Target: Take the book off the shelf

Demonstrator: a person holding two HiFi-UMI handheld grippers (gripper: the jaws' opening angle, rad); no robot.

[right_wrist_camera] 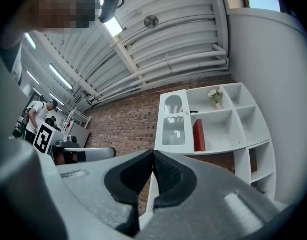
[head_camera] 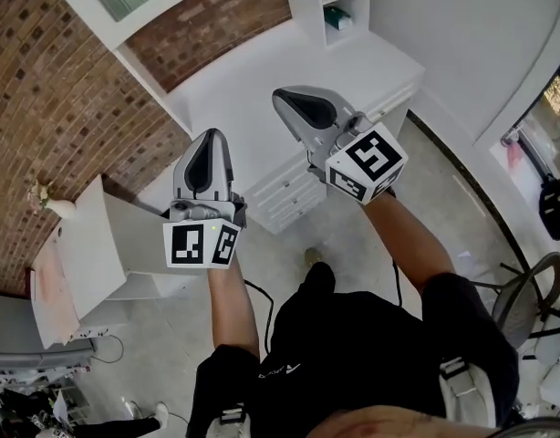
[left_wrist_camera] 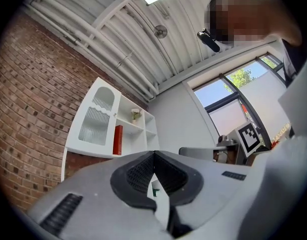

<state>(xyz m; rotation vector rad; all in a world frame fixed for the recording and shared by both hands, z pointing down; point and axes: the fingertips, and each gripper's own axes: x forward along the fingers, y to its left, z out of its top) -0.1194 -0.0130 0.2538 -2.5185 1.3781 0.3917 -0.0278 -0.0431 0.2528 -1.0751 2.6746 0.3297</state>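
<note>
The red book (left_wrist_camera: pixel 117 139) stands upright in a white wall shelf (left_wrist_camera: pixel 138 134), beside a glass-fronted door (left_wrist_camera: pixel 96 118). In the right gripper view the book (right_wrist_camera: pixel 198 135) stands in the same shelf (right_wrist_camera: pixel 233 129), under a small vase of flowers (right_wrist_camera: pixel 215 97). My left gripper (left_wrist_camera: pixel 154 154) and right gripper (right_wrist_camera: pixel 153 153) are both shut with nothing between the jaws. Both point up at the shelf from well short of it. In the head view the left gripper (head_camera: pixel 208 140) and right gripper (head_camera: pixel 285 96) hang side by side over a white counter (head_camera: pixel 262 71).
A brick wall (head_camera: pixel 52 99) runs along the left. White drawers (head_camera: pixel 289 197) sit under the counter. A teal object (head_camera: pixel 338 18) lies in a low shelf compartment. A chair (head_camera: pixel 528 307) stands at the right. Another person (right_wrist_camera: pixel 36 115) stands far off.
</note>
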